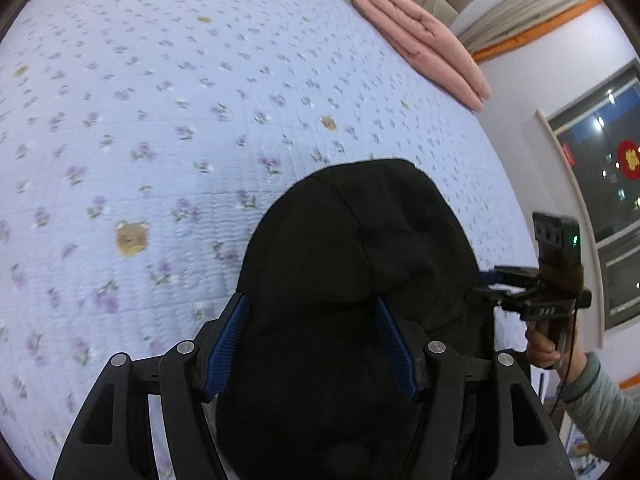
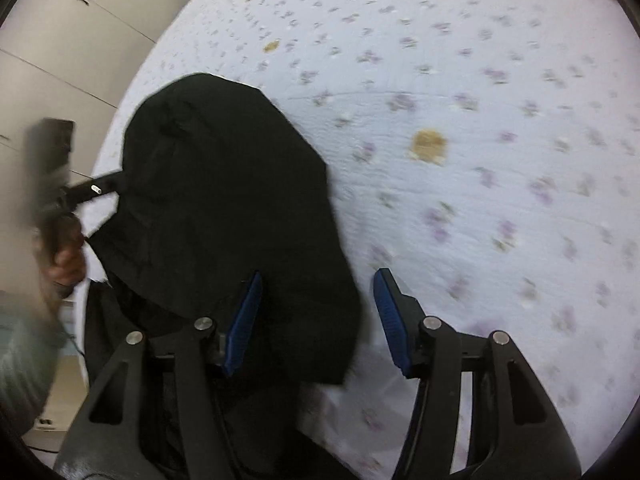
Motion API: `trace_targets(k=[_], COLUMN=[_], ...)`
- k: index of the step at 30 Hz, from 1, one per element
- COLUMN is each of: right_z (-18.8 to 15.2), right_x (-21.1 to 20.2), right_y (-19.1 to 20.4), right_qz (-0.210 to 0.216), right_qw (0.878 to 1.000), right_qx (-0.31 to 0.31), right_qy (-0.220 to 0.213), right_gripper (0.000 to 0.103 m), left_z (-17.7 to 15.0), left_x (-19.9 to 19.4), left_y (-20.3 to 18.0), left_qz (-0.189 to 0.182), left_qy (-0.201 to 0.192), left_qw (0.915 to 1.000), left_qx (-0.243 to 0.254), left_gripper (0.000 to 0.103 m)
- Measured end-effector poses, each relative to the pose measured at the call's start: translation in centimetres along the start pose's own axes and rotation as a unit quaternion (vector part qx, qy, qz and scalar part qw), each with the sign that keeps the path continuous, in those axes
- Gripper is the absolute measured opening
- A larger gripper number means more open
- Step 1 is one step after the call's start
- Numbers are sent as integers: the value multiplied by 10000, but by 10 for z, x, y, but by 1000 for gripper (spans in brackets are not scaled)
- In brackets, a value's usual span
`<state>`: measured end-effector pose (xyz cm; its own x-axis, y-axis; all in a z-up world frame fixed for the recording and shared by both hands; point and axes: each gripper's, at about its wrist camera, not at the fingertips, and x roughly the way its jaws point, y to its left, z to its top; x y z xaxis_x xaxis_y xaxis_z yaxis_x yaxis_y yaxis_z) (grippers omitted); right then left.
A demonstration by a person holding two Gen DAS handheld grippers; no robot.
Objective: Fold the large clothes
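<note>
A large black garment [image 1: 352, 264] lies on the near edge of a bed with a pale blue flowered quilt [image 1: 168, 120]; part of it hangs over the edge. My left gripper [image 1: 312, 344] is open, its blue pads on either side of the cloth, above it. In the right wrist view the garment [image 2: 224, 200] lies to the left, and my right gripper [image 2: 318, 320] is open over its right edge. The right gripper also shows in the left wrist view [image 1: 492, 288], at the garment's right side. The left gripper shows blurred in the right wrist view [image 2: 100, 190], at the garment's left side.
A folded pink duvet [image 1: 424, 40] lies at the far right corner of the bed by the headboard. A window [image 1: 600, 184] is on the wall to the right. White wardrobe doors [image 2: 60, 40] stand to the left of the bed.
</note>
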<state>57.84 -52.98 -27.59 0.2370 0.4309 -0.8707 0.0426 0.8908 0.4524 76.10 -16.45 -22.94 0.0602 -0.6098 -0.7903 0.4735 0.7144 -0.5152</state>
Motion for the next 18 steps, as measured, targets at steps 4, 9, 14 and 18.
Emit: trace_targets(k=[4,9,14,18], right_z=[19,17,-1,-44], right_x=[14,7,-32,-89], right_y=[10,46,78,119], right_qz=[272,-209,-457,-704], right_qw=[9996,9987,9940,9840], right_qx=[2,-444,-710,-997], right_qy=[-4,-138,-689,-1296], right_gripper=[37,12,9,8], left_z=[7,4,-19,-53], left_x=[13,-3,-55,-111], left_y=[-1,-29,-75,-119], left_qz=[118,609,744,721], left_qy=[102,-176,-749,-1240], left_qw=[9998,9971,9906,9825], left_qx=[-101,411,869,1192], left_gripper=[59,13,12,12])
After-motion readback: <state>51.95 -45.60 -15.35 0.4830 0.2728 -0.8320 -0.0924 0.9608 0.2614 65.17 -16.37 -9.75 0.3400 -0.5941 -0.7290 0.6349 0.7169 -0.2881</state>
